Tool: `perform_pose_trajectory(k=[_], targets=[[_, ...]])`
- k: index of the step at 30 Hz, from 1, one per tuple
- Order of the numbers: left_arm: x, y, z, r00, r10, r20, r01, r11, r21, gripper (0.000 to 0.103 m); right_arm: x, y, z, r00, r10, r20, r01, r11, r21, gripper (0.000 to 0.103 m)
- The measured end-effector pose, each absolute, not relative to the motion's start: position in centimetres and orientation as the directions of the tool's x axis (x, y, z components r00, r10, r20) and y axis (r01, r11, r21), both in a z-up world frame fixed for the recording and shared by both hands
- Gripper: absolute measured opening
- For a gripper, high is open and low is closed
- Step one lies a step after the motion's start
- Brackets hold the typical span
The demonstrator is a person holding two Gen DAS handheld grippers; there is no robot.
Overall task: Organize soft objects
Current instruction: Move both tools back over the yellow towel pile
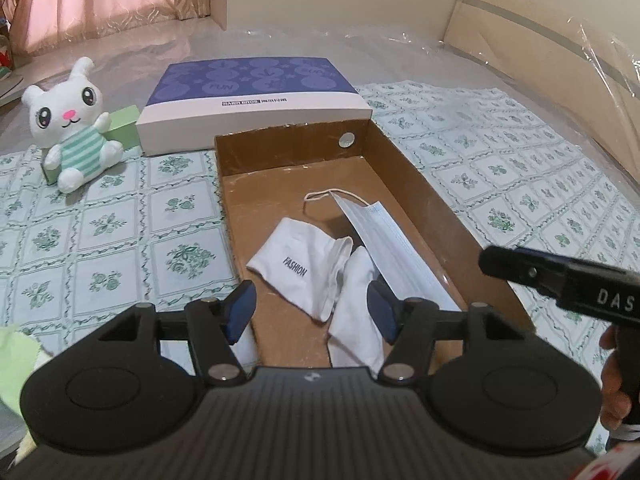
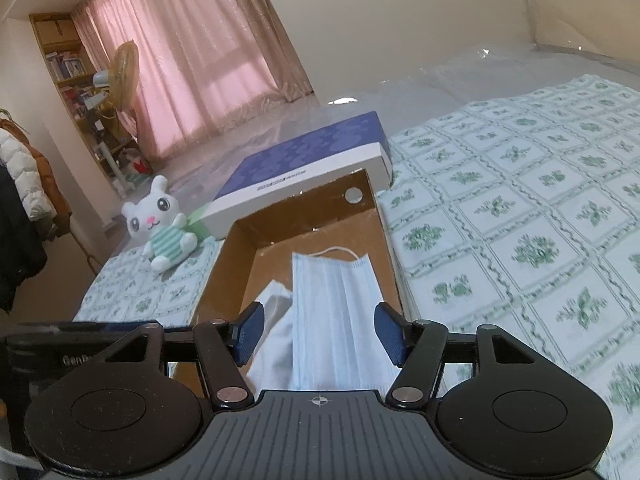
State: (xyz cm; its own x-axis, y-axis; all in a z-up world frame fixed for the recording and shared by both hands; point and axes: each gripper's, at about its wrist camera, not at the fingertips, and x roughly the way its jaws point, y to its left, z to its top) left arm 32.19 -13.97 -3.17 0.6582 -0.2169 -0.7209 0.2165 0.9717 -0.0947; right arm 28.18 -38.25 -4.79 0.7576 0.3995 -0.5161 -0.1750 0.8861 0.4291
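Observation:
An open brown cardboard box (image 1: 436, 208) lies on the bed. Inside it lie white socks (image 1: 304, 264), one printed FASHION, and a light blue face mask (image 1: 396, 248) leaning on the right wall. My left gripper (image 1: 310, 310) is open and empty over the box's near end, above the socks. My right gripper (image 2: 318, 334) is open and empty over the mask (image 2: 340, 312), with the socks (image 2: 276, 320) to its left in the box (image 2: 240, 256). A white plush bunny (image 1: 74, 124) in a green striped shirt sits left of the box; it also shows in the right wrist view (image 2: 162, 226).
The box's blue and white lid (image 1: 256, 96) lies behind the box. A green block (image 1: 124, 126) stands behind the bunny. A pale green cloth (image 1: 16, 364) lies at the near left. The right gripper's body (image 1: 568, 284) reaches in from the right. A floral sheet (image 2: 520, 220) covers the bed.

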Motion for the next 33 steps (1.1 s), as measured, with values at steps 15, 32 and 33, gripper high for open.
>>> perform_pose_trajectory(k=[15,32,33], targets=[[24.1,-10.6,1.1,0.700,-0.224,-0.678,0.221,0.971,-0.093,0.061,21.0,-36.4,-1.3,0.769,0.401,-0.498,-0.192,0.888,0.418,0.063],[14.9,-3.6,3.2,0.749,-0.149,-0.646,0.134,0.988,-0.073,0.064,14.6,-32.8,0.9,0.754,0.434,-0.492,-0.269,0.889,0.372,0.073],[14.4,-3.1,3.2,0.749,-0.143,-0.647,0.126,0.989,-0.073,0.064,14.3,-32.5,0.9,0.751,0.438,-0.494,-0.276,0.888,0.368,0.073]])
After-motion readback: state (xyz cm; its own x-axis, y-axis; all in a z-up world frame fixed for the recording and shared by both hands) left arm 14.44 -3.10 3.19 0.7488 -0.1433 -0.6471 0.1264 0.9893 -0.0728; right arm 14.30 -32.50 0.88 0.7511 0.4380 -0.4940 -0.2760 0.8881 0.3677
